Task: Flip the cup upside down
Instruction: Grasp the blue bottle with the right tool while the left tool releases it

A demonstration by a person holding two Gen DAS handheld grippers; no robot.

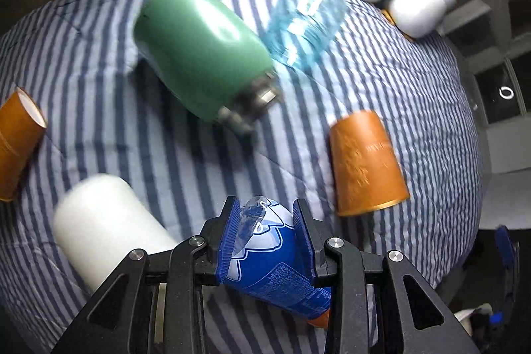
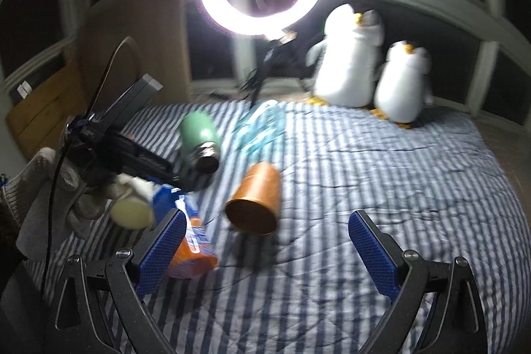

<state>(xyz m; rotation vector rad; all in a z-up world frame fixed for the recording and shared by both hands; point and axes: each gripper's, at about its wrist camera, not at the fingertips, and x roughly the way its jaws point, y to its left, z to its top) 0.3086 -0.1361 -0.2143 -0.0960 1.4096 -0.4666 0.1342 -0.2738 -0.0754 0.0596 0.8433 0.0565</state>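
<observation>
While the right gripper [image 2: 265,241] is being held wide apart, a blue-and-white printed cup [image 1: 268,257] is being clamped by the left gripper [image 1: 267,221] above the striped bedspread [image 1: 398,82]. Its small print is being blurred beyond reading.

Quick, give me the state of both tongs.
Left tongs: shut on the blue-and-white cup.
Right tongs: open, holding nothing.
</observation>
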